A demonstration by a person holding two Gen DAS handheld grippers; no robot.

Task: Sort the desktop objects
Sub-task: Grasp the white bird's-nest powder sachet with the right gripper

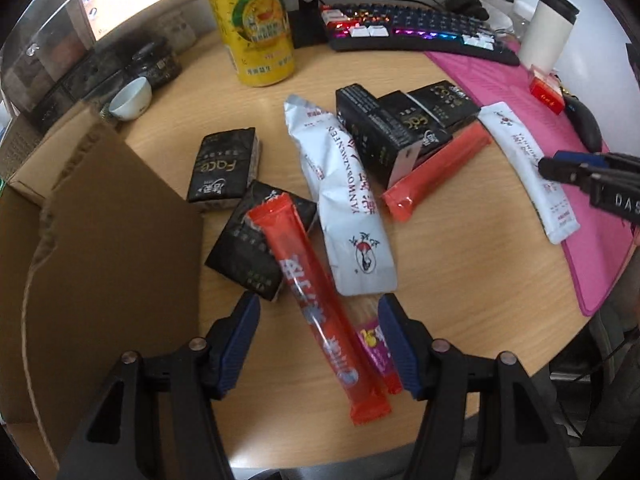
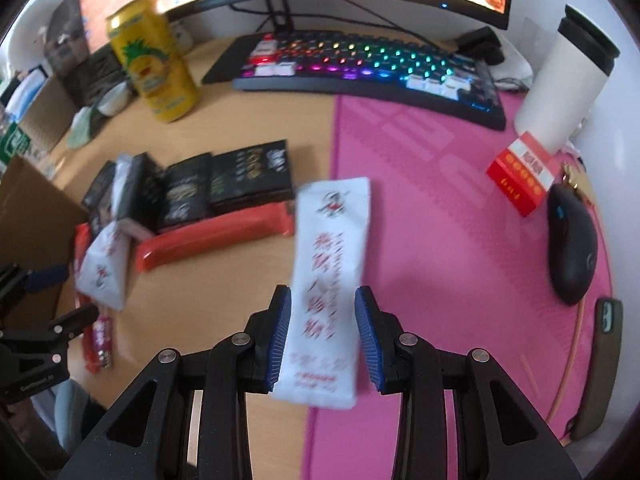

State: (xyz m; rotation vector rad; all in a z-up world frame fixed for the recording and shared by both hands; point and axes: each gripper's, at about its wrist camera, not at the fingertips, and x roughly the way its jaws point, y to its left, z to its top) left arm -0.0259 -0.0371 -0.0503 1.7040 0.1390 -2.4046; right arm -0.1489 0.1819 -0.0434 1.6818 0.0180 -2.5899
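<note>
Left wrist view: left gripper (image 1: 318, 342) open above a red sachet (image 1: 320, 312) lying on the wooden desk (image 1: 460, 264), pads apart from it; cardboard box (image 1: 112, 248) alongside.

Right wrist view: right gripper (image 2: 322, 338) straddling a white sachet (image 2: 328, 280) at the pink mat's (image 2: 460, 240) edge; contact with pads unclear through blur.

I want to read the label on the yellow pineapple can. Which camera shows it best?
The left wrist view: there the yellow can stands close and sharp, its pineapple artwork facing the lens, though its top is cut off by the frame. The right wrist view shows the whole can with its top, but smaller, tilted by the lens and blurred.
</note>
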